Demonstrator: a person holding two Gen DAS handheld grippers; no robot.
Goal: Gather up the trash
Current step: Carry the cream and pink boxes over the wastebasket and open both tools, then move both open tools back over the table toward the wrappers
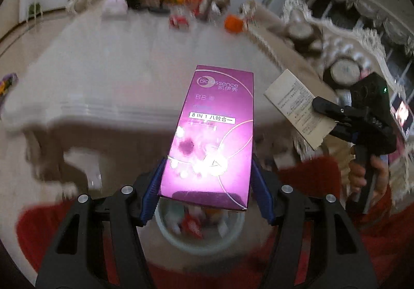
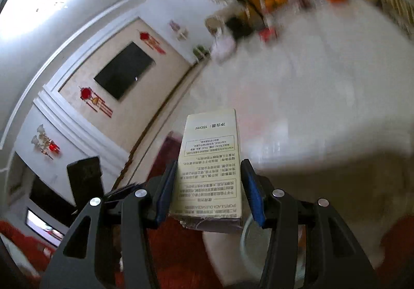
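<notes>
Purple carton (image 1: 212, 133) sits clamped between the blue pads (image 1: 151, 193) of the left gripper (image 1: 207, 190), jutting forward past the fingertips, above a pale bin (image 1: 181, 239) holding scraps. The right gripper (image 2: 209, 190) is closed halfway on a cream printed box (image 2: 211, 167), which likewise sticks out ahead over the white table (image 2: 323, 97).

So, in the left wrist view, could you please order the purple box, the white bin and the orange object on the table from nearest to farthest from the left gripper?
1. purple box: gripped between the left gripper pads.
2. white bin: just below the gripper, on the floor.
3. orange object: far across the white table, upper right of centre.
</notes>
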